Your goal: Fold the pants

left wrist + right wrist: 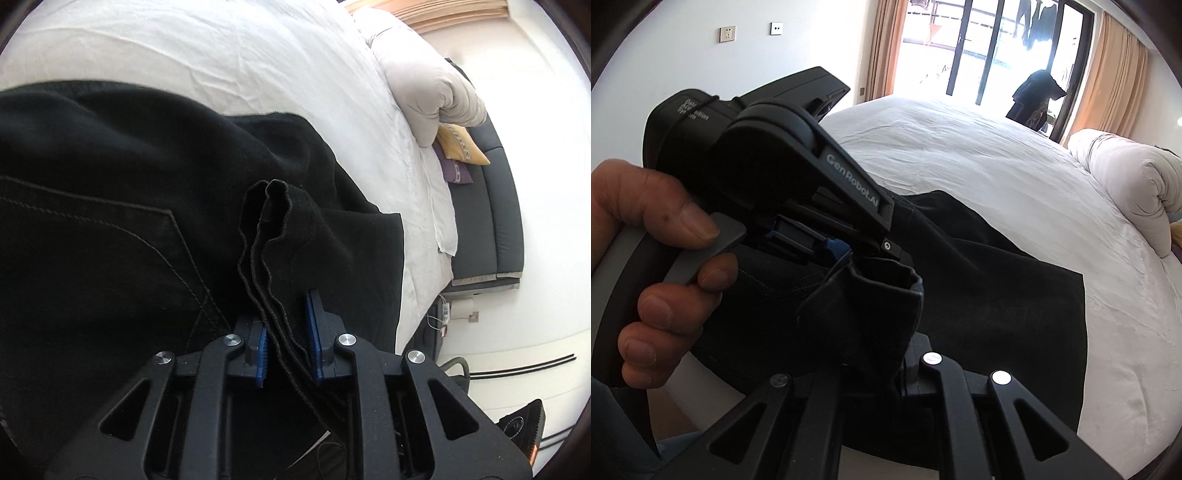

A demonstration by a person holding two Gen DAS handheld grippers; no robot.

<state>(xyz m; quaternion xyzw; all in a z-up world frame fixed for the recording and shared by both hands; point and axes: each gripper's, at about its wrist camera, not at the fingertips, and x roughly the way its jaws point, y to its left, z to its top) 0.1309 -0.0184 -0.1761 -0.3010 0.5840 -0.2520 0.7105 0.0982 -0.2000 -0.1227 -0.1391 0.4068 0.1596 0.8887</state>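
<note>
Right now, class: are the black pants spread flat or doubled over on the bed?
Doubled over: the black pants lie in layers on the bed, their hems pinched together.

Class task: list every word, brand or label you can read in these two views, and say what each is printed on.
"GenRobot.AI": on the arm of the left hand-held gripper, seen from the right wrist.
Small white print on that device's housing: too blurred to read for certain.
Left wrist view: no readable text.

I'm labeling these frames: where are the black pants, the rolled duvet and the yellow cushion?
black pants (pixel 110 221): left wrist view, on the seat panel near the back pocket.
rolled duvet (pixel 1137 184): right wrist view, on its rounded end.
yellow cushion (pixel 461 146): left wrist view, on its top face.
</note>
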